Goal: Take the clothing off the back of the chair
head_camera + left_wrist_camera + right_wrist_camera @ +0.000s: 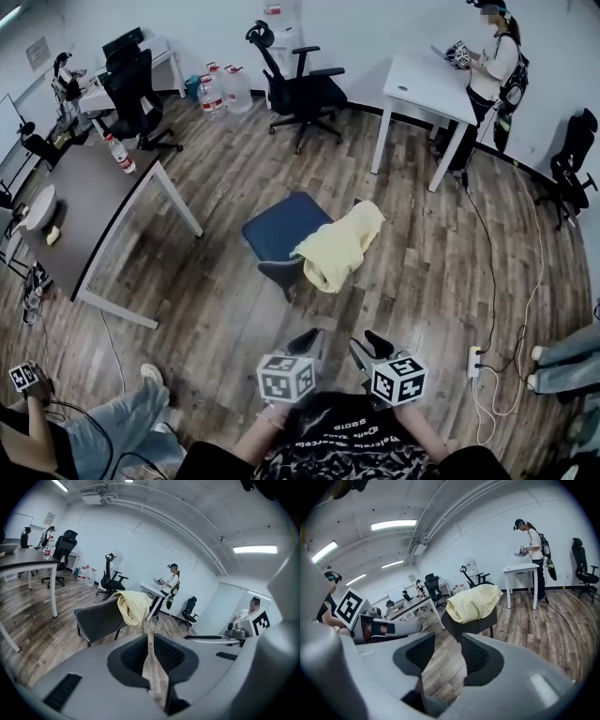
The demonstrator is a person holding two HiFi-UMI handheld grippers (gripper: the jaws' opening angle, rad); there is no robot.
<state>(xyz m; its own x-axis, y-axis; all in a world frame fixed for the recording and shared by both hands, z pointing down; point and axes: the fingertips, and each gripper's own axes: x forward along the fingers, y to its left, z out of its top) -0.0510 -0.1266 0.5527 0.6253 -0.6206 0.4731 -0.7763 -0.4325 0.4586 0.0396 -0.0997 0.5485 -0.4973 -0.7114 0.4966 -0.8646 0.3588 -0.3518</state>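
A pale yellow garment [342,246] hangs over the back of a dark blue chair [279,228] in the middle of the room. Both grippers are held low, well short of the chair and pointing at it. My left gripper [307,339] has its jaws together, with only a thin slit between them and nothing held. My right gripper [371,343] is open and empty. In the left gripper view the garment [132,605] drapes over the chair back [101,618] beyond the left gripper [150,637]. In the right gripper view the garment [473,602] covers the top of the chair back [480,623] ahead of the right gripper [447,641].
A grey table [94,202] stands at the left and a white table [422,84] at the back right, with a person [492,61] beside it. A black office chair [295,89] is behind. A power strip [475,361] and cables lie on the floor at the right. A seated person's leg [112,422] is at lower left.
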